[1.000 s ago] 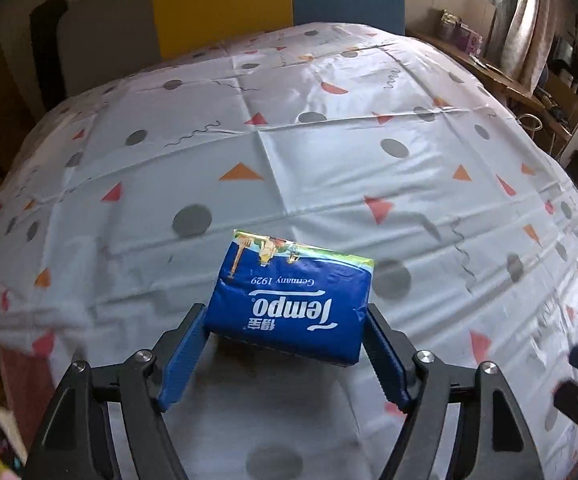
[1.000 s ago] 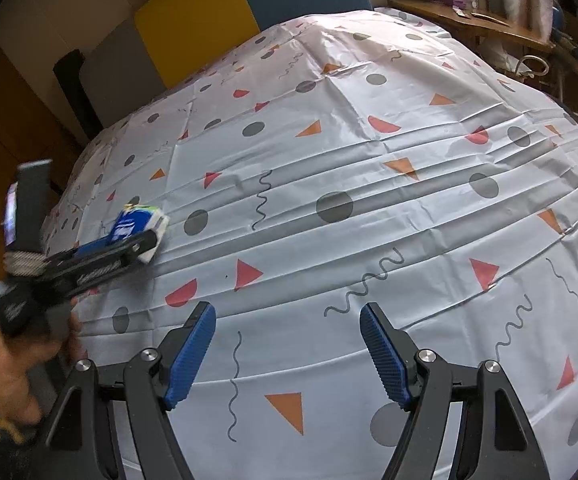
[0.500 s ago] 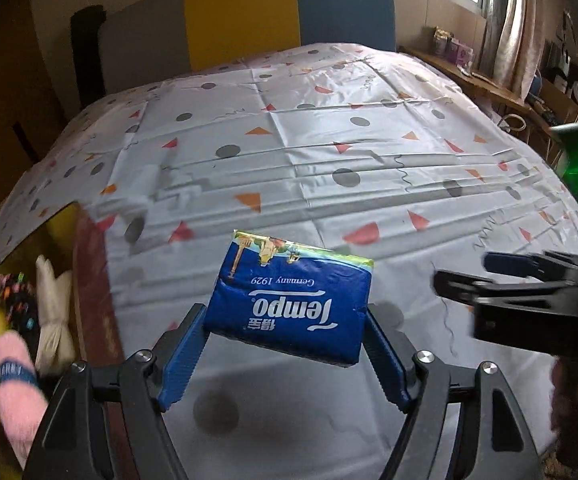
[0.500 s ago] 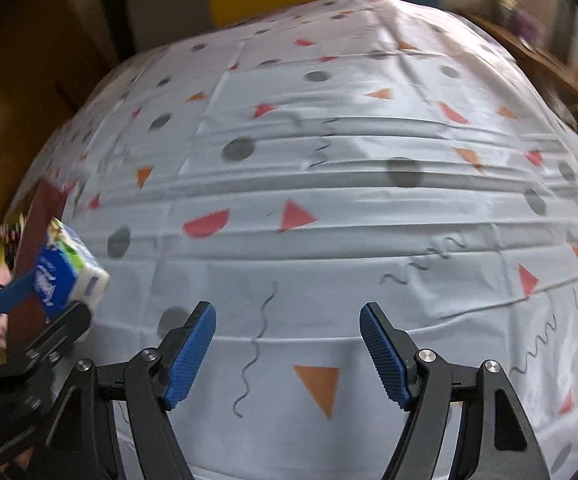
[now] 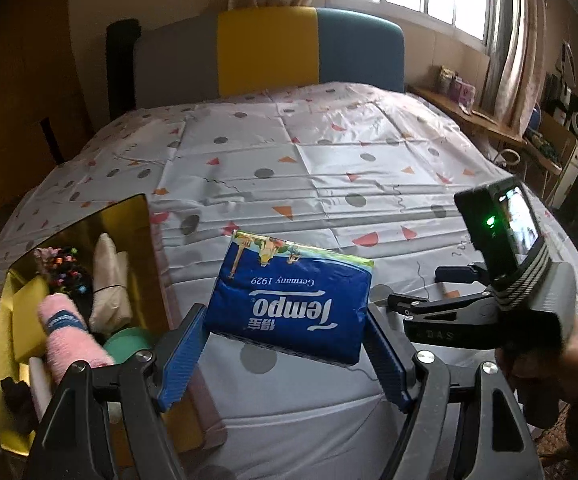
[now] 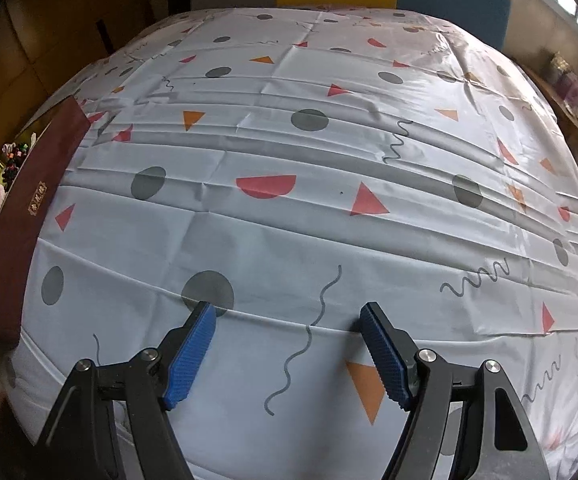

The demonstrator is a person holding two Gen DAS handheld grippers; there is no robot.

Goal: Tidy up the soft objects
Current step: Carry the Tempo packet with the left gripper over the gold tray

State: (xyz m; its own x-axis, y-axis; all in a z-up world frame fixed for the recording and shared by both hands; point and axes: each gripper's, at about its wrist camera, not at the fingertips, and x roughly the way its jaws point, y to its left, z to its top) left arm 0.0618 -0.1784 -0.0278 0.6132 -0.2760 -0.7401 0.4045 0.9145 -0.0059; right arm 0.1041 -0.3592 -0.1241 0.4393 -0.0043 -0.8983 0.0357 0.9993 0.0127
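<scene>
A blue Tempo tissue pack (image 5: 289,304) is clamped crosswise between the blue pads of my left gripper (image 5: 285,316), held in the air above the bed. Just left of it stands an open box with a gold inside (image 5: 129,216), holding a pink fluffy roll (image 5: 69,336), a beige pouch (image 5: 109,280), a green roll (image 5: 129,344) and a yellow block (image 5: 29,320). My right gripper (image 6: 287,312) is open and empty, close over the patterned sheet (image 6: 289,220). In the left wrist view the right gripper (image 5: 429,288) is off to the right of the pack.
The box's maroon outer wall (image 6: 25,208) lines the sheet's left edge. A grey, yellow and blue headboard (image 5: 269,48) stands at the far end. A cluttered wooden shelf (image 5: 489,120) runs along the bed's right side under the window.
My left gripper carried the tissue pack leftwards and up, bringing the open box into view beside it. The right gripper rolled and sank nearer the sheet, still open.
</scene>
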